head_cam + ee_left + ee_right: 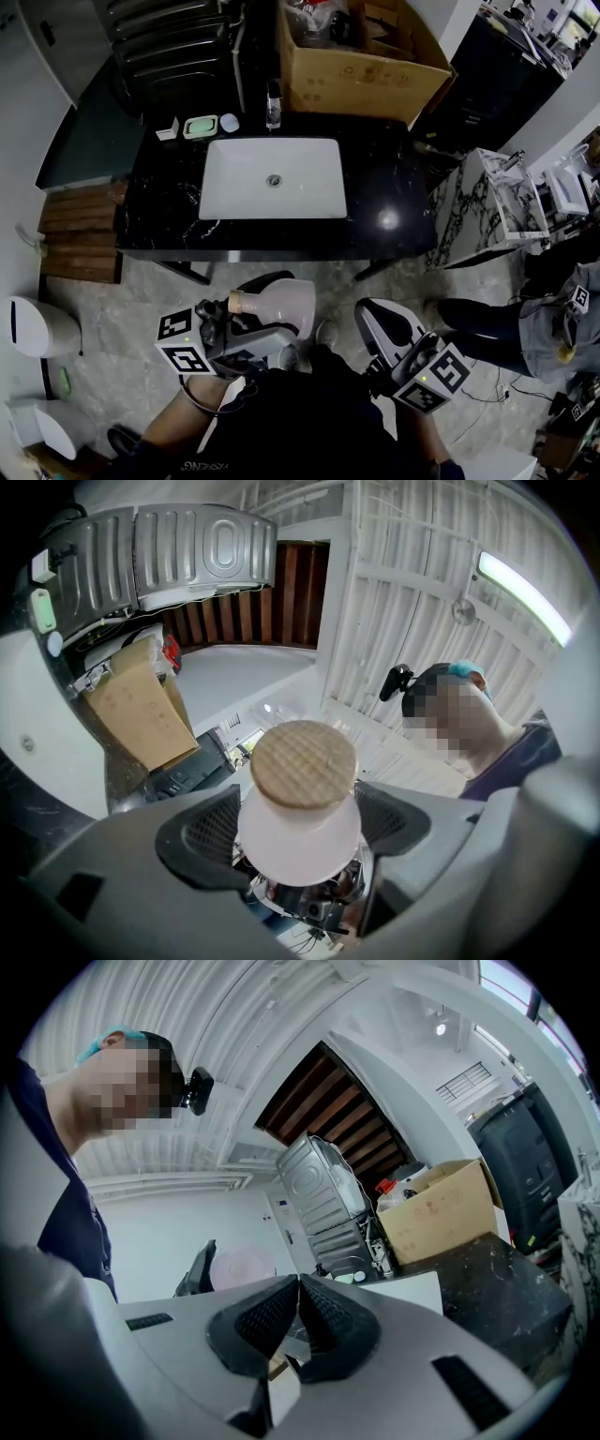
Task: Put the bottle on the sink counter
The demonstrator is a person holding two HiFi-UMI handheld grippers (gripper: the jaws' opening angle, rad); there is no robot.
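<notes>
"What is the biggest thing here?"

"The black sink counter [394, 220]. It fills the upper half of the head view. A big cardboard box [361, 80] sits at its back right corner. A white sink [274, 178] is set in the middle."

"Where is the bottle?"

"The pale bottle [281, 298] is not on the counter. It is up in the air over the grey floor [112, 309], on the near side of the counter, close to the person."

"Who has it?"

"The left gripper [296, 829]. Its two jaws press on the bottle, one on each side."

"Which way does it point?"

"It lies on its side, not standing up. Its long way runs left to right in the head view, along the jaws. Its tan cap [303, 764] points to the person's left, back at the gripper's own camera."

"And the other one?"

"The right gripper [298, 1309] has its jaws pressed together with nothing in them. It is to the right of the bottle and not touching it."

"Anything tiny?"

"A green soap dish [200, 127] at the back left of the sink."
</notes>
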